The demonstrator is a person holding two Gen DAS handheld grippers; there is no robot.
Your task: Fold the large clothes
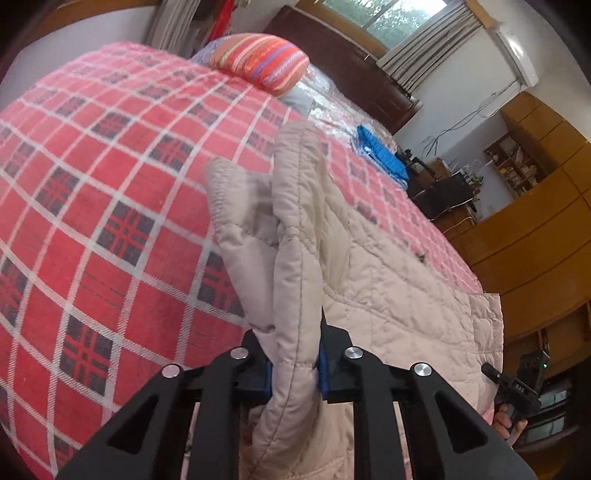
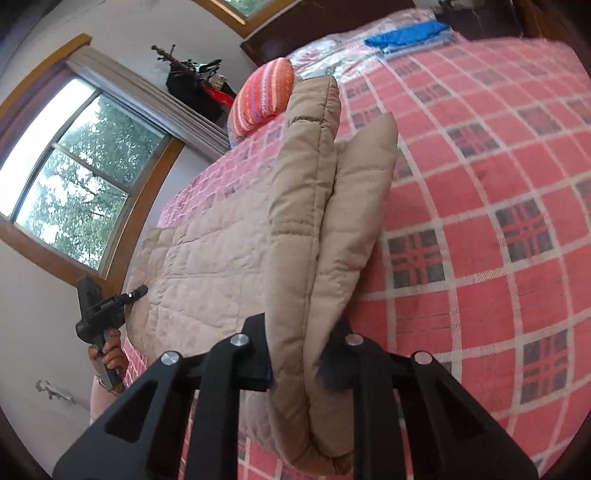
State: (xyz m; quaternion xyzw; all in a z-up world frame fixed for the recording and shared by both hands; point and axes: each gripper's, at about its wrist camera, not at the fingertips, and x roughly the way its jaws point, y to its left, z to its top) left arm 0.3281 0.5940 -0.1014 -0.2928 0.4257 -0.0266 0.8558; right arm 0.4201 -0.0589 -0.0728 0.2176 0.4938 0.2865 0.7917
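Fingers point(image 1: 324, 373) of the left gripper point(image 1: 295, 369) & right gripper point(image 2: 306, 365) are clamped on raised edges of the beige quilted coat point(image 1: 388, 288), which is spread on the red plaid blanket point(image 1: 110, 184). Fold step judged underway; next, both edges prob. need carrying across together & laying flat.

I see a bed point(image 1: 110, 177) under a red plaid blanket point(image 2: 498, 192), with a striped pillow point(image 1: 262, 62) near the dark headboard point(image 1: 343, 62) at the top of the frame. At upper right, curtains point(image 1: 424, 55) flank a daylit window point(image 1: 391, 18) and an air conditioner point(image 1: 517, 55) hangs on the white wall. Wooden cabinets point(image 1: 535, 229) fill the right edge.
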